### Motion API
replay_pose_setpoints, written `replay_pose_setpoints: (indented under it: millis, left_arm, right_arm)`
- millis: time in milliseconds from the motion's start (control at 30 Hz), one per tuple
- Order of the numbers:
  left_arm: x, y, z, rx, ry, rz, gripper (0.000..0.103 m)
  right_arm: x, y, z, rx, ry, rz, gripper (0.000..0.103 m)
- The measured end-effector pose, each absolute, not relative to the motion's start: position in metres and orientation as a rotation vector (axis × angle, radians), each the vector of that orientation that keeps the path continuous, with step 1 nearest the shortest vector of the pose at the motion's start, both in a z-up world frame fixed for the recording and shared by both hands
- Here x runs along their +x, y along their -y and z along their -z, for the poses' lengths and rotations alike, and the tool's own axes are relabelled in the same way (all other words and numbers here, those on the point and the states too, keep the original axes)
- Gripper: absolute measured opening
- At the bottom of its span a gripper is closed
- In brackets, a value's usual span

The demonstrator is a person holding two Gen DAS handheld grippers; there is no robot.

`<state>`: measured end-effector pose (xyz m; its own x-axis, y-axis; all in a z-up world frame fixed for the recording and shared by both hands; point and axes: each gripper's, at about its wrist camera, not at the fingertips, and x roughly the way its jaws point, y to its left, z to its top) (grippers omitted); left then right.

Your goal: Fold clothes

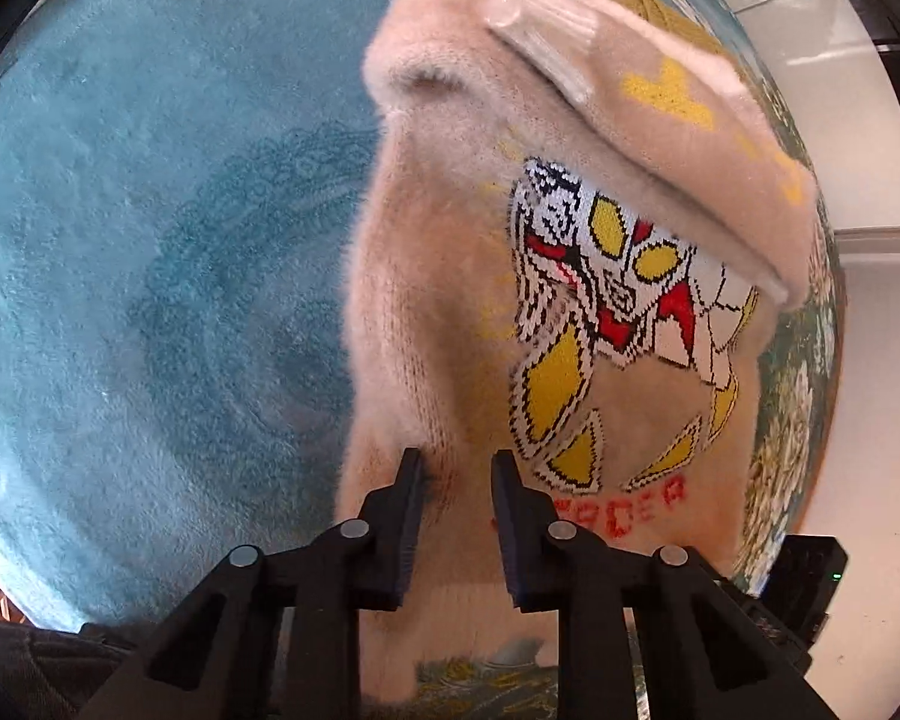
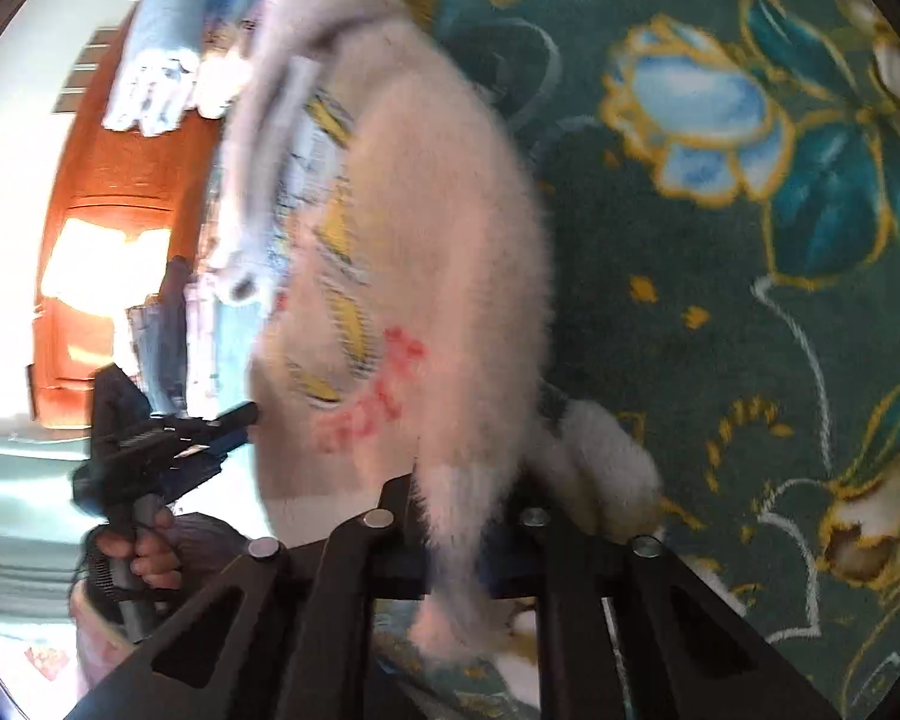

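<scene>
A: Where is the sweater relative to each hand-held gripper?

B: It is seen stretching straight ahead of the left hand-held gripper, its long axis running away along the fingers, over the blue carpet. The cartoon print lies ahead and to the right of the tips; a sleeve is laid across the far end.

A: And how are the jaws set?

B: The left jaws are held narrowly apart with fabric between them — whether it is pinched cannot be told. The right hand-held gripper is closed on a fluffy edge of the sweater, which is lifted above the floral carpet.

A: Which is nearer?

B: Both are at the near hem — the left hand-held gripper is seen just left of the right one, so any fold would be carried forward along the garment's length.
</scene>
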<state>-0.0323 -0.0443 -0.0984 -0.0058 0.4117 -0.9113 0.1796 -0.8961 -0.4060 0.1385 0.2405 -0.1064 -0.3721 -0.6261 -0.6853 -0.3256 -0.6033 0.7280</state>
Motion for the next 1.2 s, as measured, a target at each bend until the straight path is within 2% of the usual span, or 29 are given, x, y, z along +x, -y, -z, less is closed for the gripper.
replay_pose_setpoints:
  millis: [33, 67, 200, 267, 300, 333, 367, 400, 433, 567, 700, 800, 833, 867, 900, 933, 1200]
  left_arm:
    - [-0.032, 0.045, 0.098, -2.083, 0.630, -2.026, 0.014]
    - [-0.033, 0.047, 0.096, -2.079, 0.633, -2.039, 0.010]
    - [-0.033, 0.055, 0.095, -2.091, 0.660, -2.084, 0.010]
    - [-0.033, 0.055, 0.098, -2.117, 0.644, -2.066, 0.013]
    - [-0.034, 0.056, 0.100, -2.144, 0.556, -2.047, 0.016]
    - [-0.034, 0.059, 0.102, -2.178, 0.417, -2.019, 0.029]
    - [-0.035, 0.062, 0.106, -2.213, 0.359, -1.997, 0.052]
    - [-0.034, 0.064, 0.111, -2.253, 0.362, -1.969, 0.062]
    - [-0.034, 0.066, 0.117, -2.292, 0.368, -1.933, 0.066]
    - [-0.032, 0.072, 0.136, -2.398, 0.360, -1.821, 0.066]
    - [-0.032, 0.071, 0.137, -2.370, 0.377, -1.778, 0.066]
    - [-0.026, 0.058, 0.140, -2.349, 0.386, -1.681, 0.064]
    - [-0.023, 0.052, 0.142, -2.359, 0.333, -1.663, 0.052]
    - [-0.019, 0.045, 0.142, -2.373, 0.246, -1.659, 0.028]
    - [-0.018, 0.039, 0.140, -2.375, 0.163, -1.680, 0.017]
    - [-0.018, 0.036, 0.136, -2.355, 0.126, -1.705, 0.013]
    - [-0.005, 0.052, 0.062, -2.063, 0.243, -1.812, 0.011]
  right_arm:
    - [0.136, -0.242, 0.099, 1.599, 1.268, 2.083, 0.011]
    - [0.134, -0.243, 0.092, 1.578, 1.263, 2.086, 0.010]
    - [0.127, -0.245, 0.073, 1.535, 1.231, 2.098, 0.010]
    - [0.131, -0.245, 0.076, 1.562, 1.206, 2.103, 0.010]
    - [0.135, -0.246, 0.079, 1.581, 1.200, 2.101, 0.010]
    - [0.137, -0.246, 0.082, 1.595, 1.205, 2.098, 0.011]
    - [0.138, -0.246, 0.085, 1.603, 1.217, 2.093, 0.011]
    - [0.139, -0.247, 0.087, 1.609, 1.231, 2.088, 0.011]
    - [0.140, -0.248, 0.089, 1.617, 1.242, 2.085, 0.011]
    - [0.139, -0.248, 0.097, 1.630, 1.258, 2.080, 0.011]
    - [0.136, -0.249, 0.103, 1.607, 1.304, 2.058, 0.011]
    - [0.133, -0.249, 0.105, 1.629, 1.296, 2.054, 0.011]
    - [0.133, -0.249, 0.103, 1.631, 1.289, 2.051, 0.011]
    - [0.133, -0.249, 0.100, 1.633, 1.282, 2.049, 0.011]
    - [0.132, -0.250, 0.098, 1.634, 1.275, 2.046, 0.011]
    - [0.132, -0.250, 0.095, 1.639, 1.263, 2.043, 0.011]
    - [0.140, -0.247, 0.051, 1.635, 1.125, 2.017, 0.010]
